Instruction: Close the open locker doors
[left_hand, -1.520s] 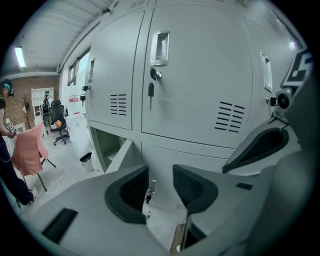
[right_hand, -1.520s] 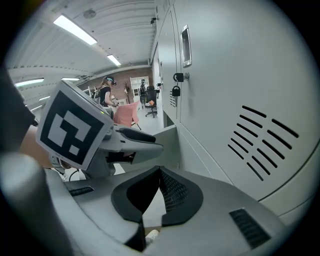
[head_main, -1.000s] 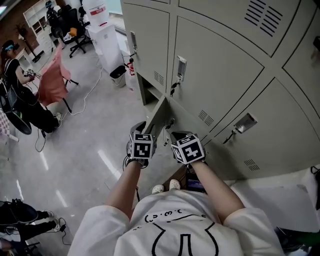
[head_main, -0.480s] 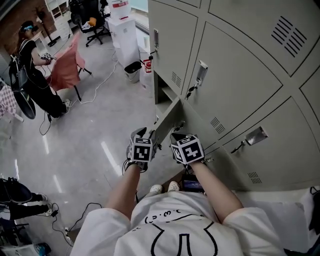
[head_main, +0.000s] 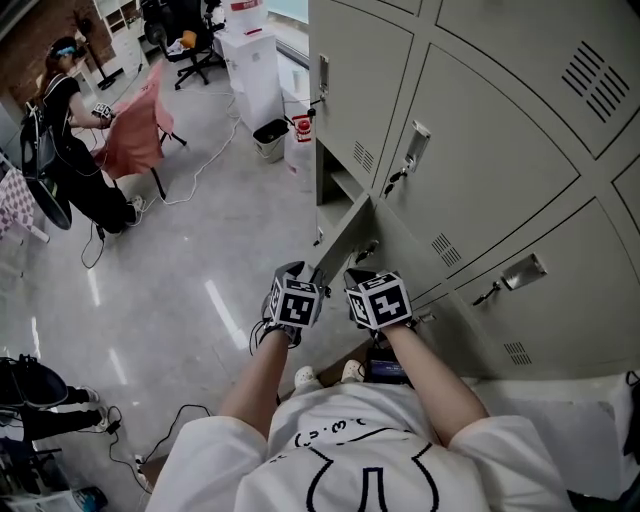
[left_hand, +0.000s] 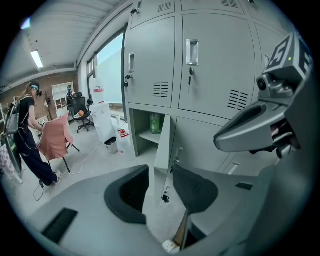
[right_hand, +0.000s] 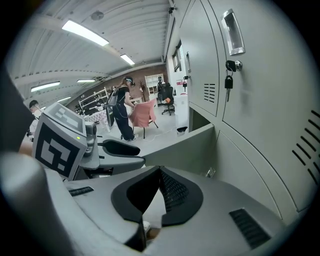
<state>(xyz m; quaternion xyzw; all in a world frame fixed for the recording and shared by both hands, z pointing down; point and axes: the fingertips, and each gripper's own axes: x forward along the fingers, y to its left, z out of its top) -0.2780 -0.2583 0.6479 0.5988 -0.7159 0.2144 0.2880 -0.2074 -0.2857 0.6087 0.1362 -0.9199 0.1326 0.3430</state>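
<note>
At the far left of the head view a person (head_main: 62, 130) stands by a chair draped in pink cloth (head_main: 135, 135), with white cables trailing over the grey floor (head_main: 180, 290). Further right, a small dark bin (head_main: 269, 136) sits near the end of the locker bank.

The left gripper (head_main: 296, 276) is held low in front of the wearer, pointing down and forward at the free edge of the open locker door (head_main: 345, 238). In the left gripper view its 2 jaws stand well apart around nothing: the left gripper (left_hand: 160, 172) frames the door (left_hand: 162, 145) edge-on in the gap, and a bunch of keys (left_hand: 164, 198) hangs from the door's lock. Whether either pad touches the door cannot be told. The door sticks out at a wide angle from the bank, and the bared compartment beside it holds a green bottle (left_hand: 155, 123).

Just right of the door, the right gripper (head_main: 364, 276) hovers beside its inner face. In the right gripper view the right gripper (right_hand: 160, 172) has its 2 pads drawn together at the tips, empty, with the door (right_hand: 185, 147) slanting across ahead.

Closed locker doors (head_main: 480, 150) fill the right side, 1 with keys (head_main: 397, 181) in its lock.
</note>
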